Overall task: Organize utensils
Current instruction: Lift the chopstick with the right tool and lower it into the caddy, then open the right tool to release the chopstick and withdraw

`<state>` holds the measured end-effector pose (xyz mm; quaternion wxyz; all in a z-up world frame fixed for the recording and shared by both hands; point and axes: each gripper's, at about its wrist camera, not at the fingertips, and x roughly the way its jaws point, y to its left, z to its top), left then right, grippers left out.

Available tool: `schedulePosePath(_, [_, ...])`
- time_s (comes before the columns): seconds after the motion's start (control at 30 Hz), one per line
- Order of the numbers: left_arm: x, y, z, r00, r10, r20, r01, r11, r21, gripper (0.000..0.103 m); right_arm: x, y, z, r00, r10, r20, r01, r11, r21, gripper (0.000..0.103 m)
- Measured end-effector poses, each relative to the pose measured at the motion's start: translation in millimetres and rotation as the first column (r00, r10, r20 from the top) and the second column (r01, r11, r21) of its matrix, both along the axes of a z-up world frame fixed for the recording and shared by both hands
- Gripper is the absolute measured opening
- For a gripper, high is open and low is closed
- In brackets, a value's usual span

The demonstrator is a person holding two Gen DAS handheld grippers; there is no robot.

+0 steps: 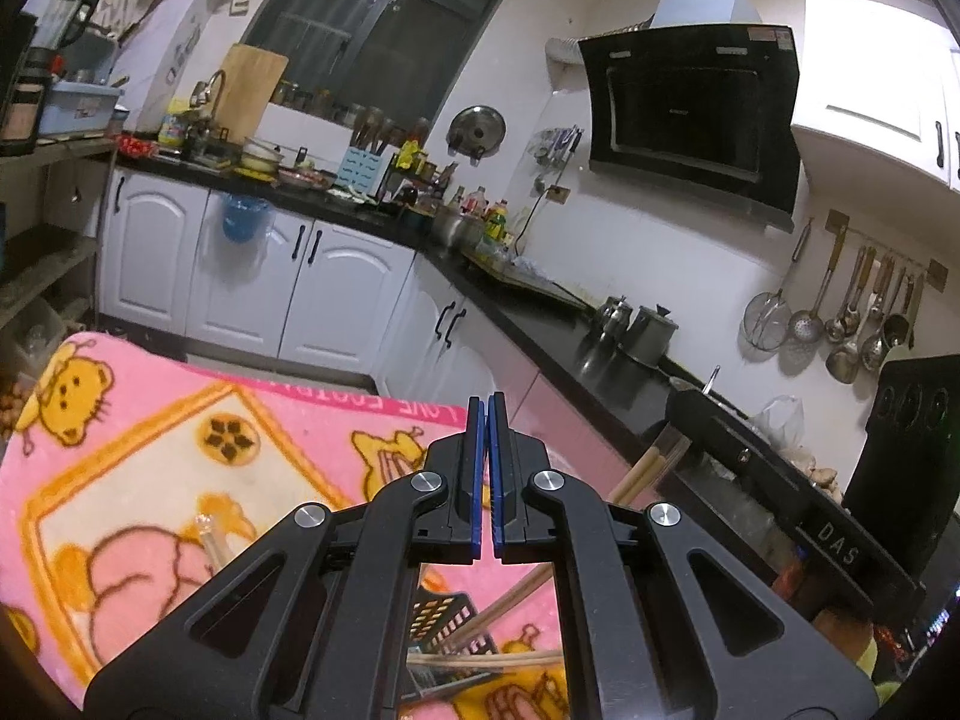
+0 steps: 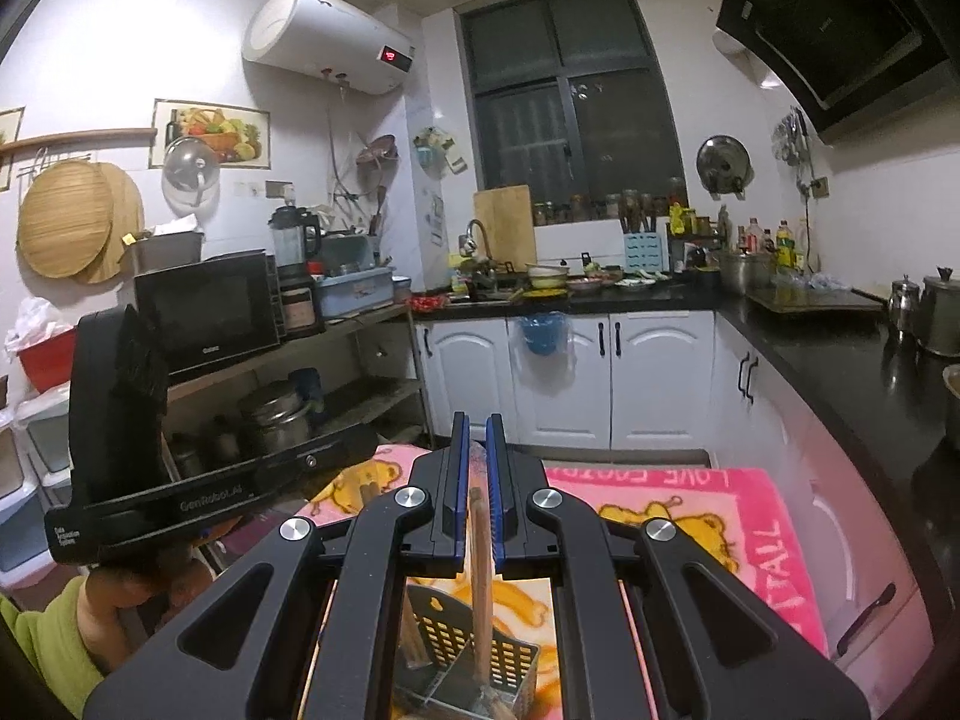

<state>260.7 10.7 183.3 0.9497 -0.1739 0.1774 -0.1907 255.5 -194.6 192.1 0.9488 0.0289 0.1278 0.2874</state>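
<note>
Trouble brewing: right gripper [image 2: 478, 468] pinches a wooden utensil [image 2: 480, 564] above the black perforated caddy [image 2: 474, 642] on the pink blanket [image 2: 690, 516]; left gripper [image 1: 487, 462] shut, empty. A thin, tilted hold could miss the slot.

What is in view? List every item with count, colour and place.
blanket: one, pink with yellow cartoon bears, covering the work surface
utensil holder: one, black, perforated, on the blanket below the grippers
chopsticks: several, pale wood, lying across the holder
wooden utensil: one, brown, upright, lower end in the holder
microwave: one, black, shelf at left
water heater: one, white, high on wall
cutting board: one, pale wood, leaning by the window
range hood: one, black, on wall
ladles and strainers: several, metal, hanging from wall rail
sleeve: one, green, lower left
left gripper: black, blue pads, shut, empty
right gripper: black, blue pads, shut on the wooden utensil
</note>
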Motion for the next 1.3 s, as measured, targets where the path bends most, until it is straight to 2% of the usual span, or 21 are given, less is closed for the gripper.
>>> schedulePosePath(0.4, [7.1, -5.3, -37.5, 0.998, 0.019, -0.052, -0.016, 0.998, 0.064, 0.000, 12.8, -0.7, -32.8, 0.997, -0.038, -0.065, 0.037, 0.999, -0.005, 0.006])
schedulePosePath(0.73, [-1.1, -6.4, -53.4, 0.997, 0.050, -0.065, -0.042, 0.992, 0.120, 0.000, 12.7, -0.5, -55.0, 0.992, -0.044, -0.119, 0.045, 0.999, 0.005, 0.006])
schedulePosePath(1.03, [-7.6, -4.1, -62.4, 0.995, 0.064, -0.077, -0.053, 0.989, 0.135, 0.000, 9.1, -4.2, -64.9, 0.987, -0.056, -0.150, 0.059, 0.998, 0.010, 0.007])
schedulePosePath(1.17, [-10.0, -2.4, -64.6, 0.995, 0.066, -0.080, -0.054, 0.989, 0.135, 0.000, 6.7, -7.6, -67.1, 0.985, -0.064, -0.159, 0.067, 0.998, 0.012, 0.011])
schedulePosePath(1.23, [-12.1, -0.8, -67.2, 0.994, 0.067, -0.085, -0.056, 0.989, 0.133, 0.001, 5.7, -10.7, -69.1, 0.984, -0.070, -0.165, 0.074, 0.997, 0.018, 0.018])
schedulePosePath(1.3, [-13.6, 1.4, -68.6, 0.993, 0.071, -0.090, -0.059, 0.990, 0.128, 0.007, 3.8, -14.1, -71.5, 0.982, -0.076, -0.172, 0.081, 0.996, 0.023, 0.020])
